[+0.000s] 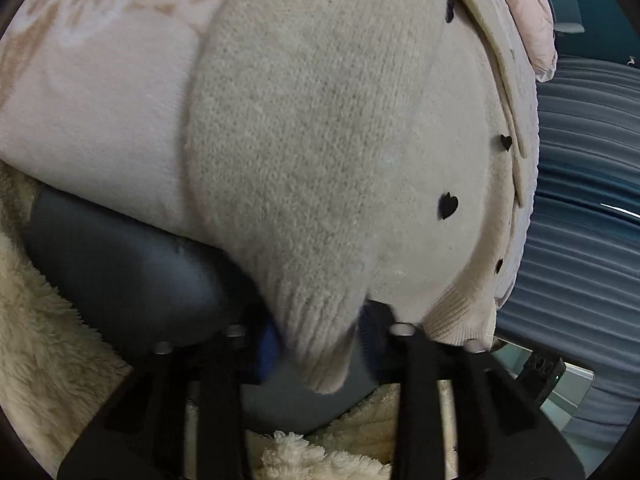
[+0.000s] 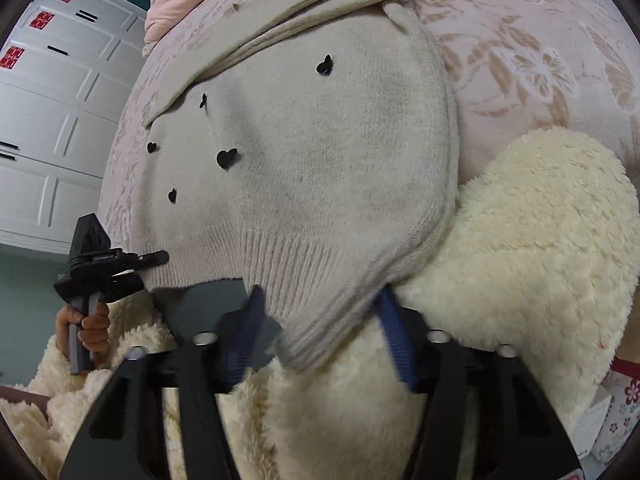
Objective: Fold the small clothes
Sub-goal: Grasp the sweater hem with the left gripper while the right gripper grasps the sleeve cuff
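A beige knitted sweater [image 1: 320, 140] with small black heart buttons lies spread on a pink floral bedcover [image 1: 100, 92]. In the left wrist view one ribbed hem corner sits between the blue pads [image 1: 268, 344] of my left gripper [image 1: 320, 344], which is shut on it. In the right wrist view the sweater [image 2: 320, 160] fills the middle, and its other hem corner is pinched between the blue pads [image 2: 396, 344] of my right gripper [image 2: 320, 336]. The left gripper [image 2: 136, 268] also shows there at the hem's left end, held by a hand [image 2: 92, 324].
A cream fleece blanket [image 2: 520, 240] bunches under and right of the hem. A grey cushion-like thing [image 1: 120, 280] lies beneath the sweater's near edge. A pink padded garment [image 2: 172, 12] sits at the far end, white cabinet doors [image 2: 48, 120] stand beyond the bed's left side.
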